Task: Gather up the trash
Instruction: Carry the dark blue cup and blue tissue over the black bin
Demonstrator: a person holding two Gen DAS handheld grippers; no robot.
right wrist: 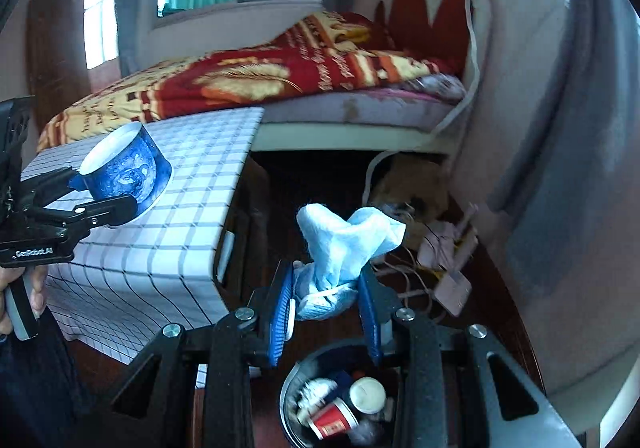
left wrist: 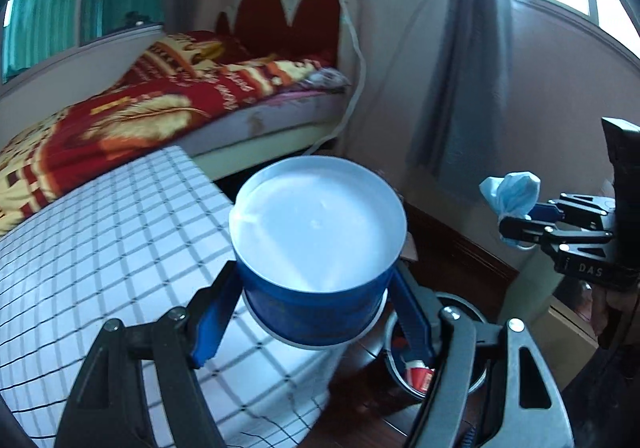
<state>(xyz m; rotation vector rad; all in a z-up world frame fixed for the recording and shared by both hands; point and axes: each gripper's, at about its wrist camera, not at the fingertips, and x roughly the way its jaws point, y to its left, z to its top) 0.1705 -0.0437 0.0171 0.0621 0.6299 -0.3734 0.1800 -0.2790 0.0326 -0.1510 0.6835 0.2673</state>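
Note:
My left gripper point(left wrist: 316, 288) is shut on a blue paper bowl point(left wrist: 320, 240) with a white inside, held in the air past the table's edge; it also shows in the right wrist view point(right wrist: 128, 168). My right gripper point(right wrist: 326, 288) is shut on a crumpled light-blue face mask point(right wrist: 344, 244), held above a round trash bin point(right wrist: 292, 388) on the floor. The bin holds a red paper cup point(right wrist: 334, 422), a white cup and other scraps. In the left wrist view the right gripper point(left wrist: 516, 224) and mask point(left wrist: 512, 192) hang at the right, with the bin point(left wrist: 452, 300) below my left fingers.
A table with a white checked cloth point(left wrist: 100, 248) stands at the left. Behind it is a bed with a red and yellow blanket point(left wrist: 160, 104). A power strip and tangled cables point(right wrist: 448, 268) lie on the dark wooden floor by the wall. Grey curtains point(left wrist: 464, 48) hang at the right.

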